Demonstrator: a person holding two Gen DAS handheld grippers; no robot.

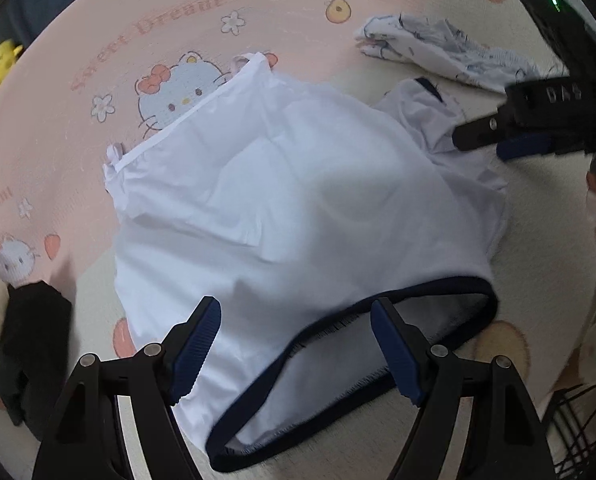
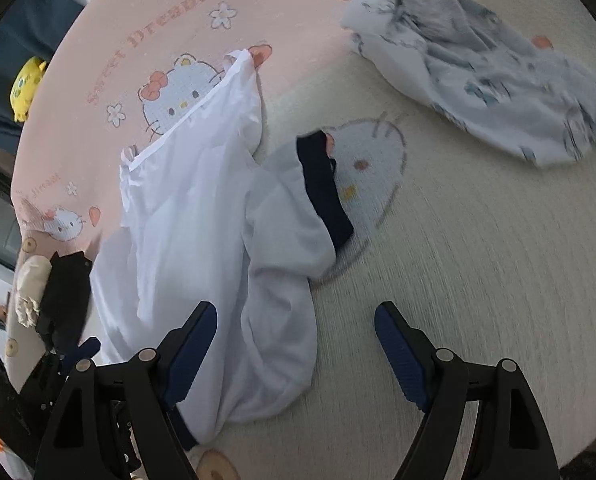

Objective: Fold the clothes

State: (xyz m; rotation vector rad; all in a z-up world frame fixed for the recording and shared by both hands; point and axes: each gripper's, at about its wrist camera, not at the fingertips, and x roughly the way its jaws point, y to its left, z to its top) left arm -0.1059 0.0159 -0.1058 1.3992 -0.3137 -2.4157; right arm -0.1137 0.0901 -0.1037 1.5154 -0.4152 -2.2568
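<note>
Fingers come first – our left gripper (image 1: 296, 344) has them spread wide with nothing between them, hanging just over the dark blue neck band (image 1: 378, 300) of the white shirt (image 1: 282, 184). Our right gripper (image 2: 296, 346) is spread wide too and holds nothing; its left finger is over the shirt's edge and its right finger is over bare bed sheet (image 2: 478, 264).

We see the shirt lying on the bed, partly bunched, with one sleeve and its dark cuff (image 2: 324, 188) flopped to the side. We think it is thin, soft and light – it will droop and slide when lifted. Good spots to pinch look like the neck band, the cuff, or the far hem (image 1: 178, 124).

Farther off lies a crumpled printed cloth (image 2: 486, 80).
</note>
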